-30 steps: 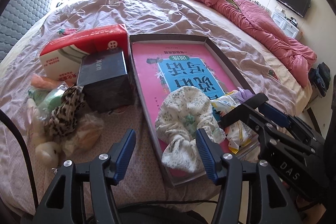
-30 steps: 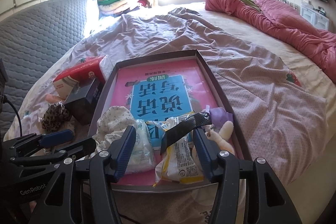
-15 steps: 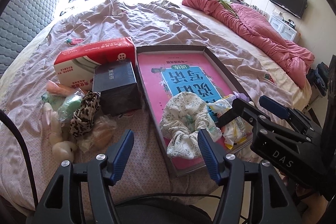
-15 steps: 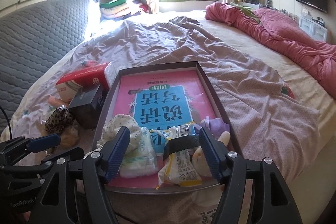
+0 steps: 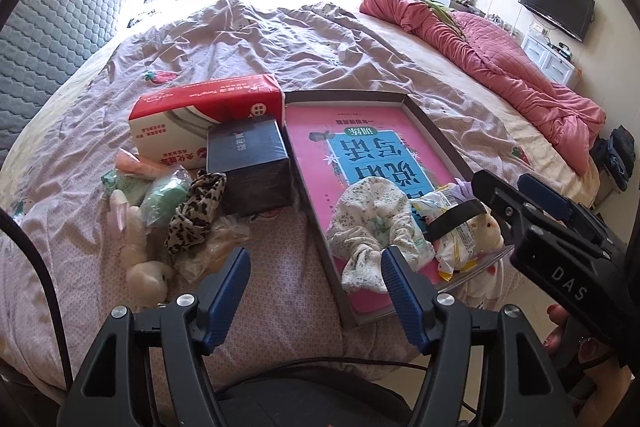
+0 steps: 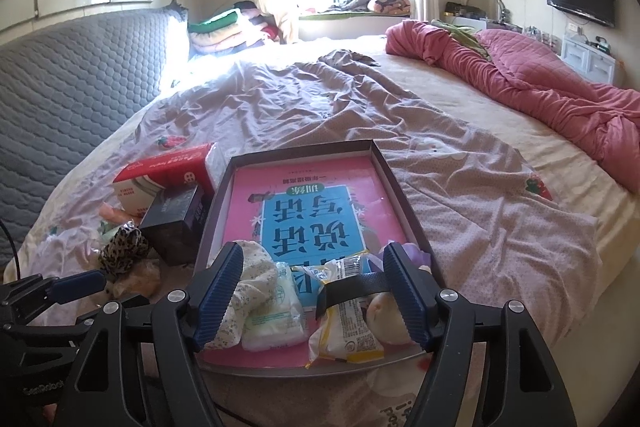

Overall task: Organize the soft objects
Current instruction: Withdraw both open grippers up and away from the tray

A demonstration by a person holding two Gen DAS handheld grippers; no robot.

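A dark shallow tray [image 5: 424, 131] holding a pink book lies on the bed. At its near end lie a floral cloth [image 5: 372, 223], a tissue pack [image 6: 272, 311], a yellow snack packet [image 6: 348, 327] and a small plush toy [image 5: 488, 227]. My left gripper [image 5: 316, 267] hovers over bare sheet just left of the tray, its jaws opening with nothing between them. My right gripper [image 6: 312, 267] hangs above the tray's near end, jaws opening; the items lie below, untouched by its pads. A black strap [image 6: 352, 287] dangles from its right finger.
Left of the tray stand a black box [image 5: 252, 163] and a red tissue box [image 5: 200, 107]. Beside them lies a heap: leopard scrunchie [image 5: 196, 211], green bundle [image 5: 164, 199], white plush rabbit [image 5: 136, 247]. A pink quilt [image 5: 500, 59] covers the bed's far right.
Both grippers have drawn back and upward from the tray, and both pairs of jaws stand wider. The floral cloth, earlier between the left fingers, now lies beyond the left gripper's right finger.
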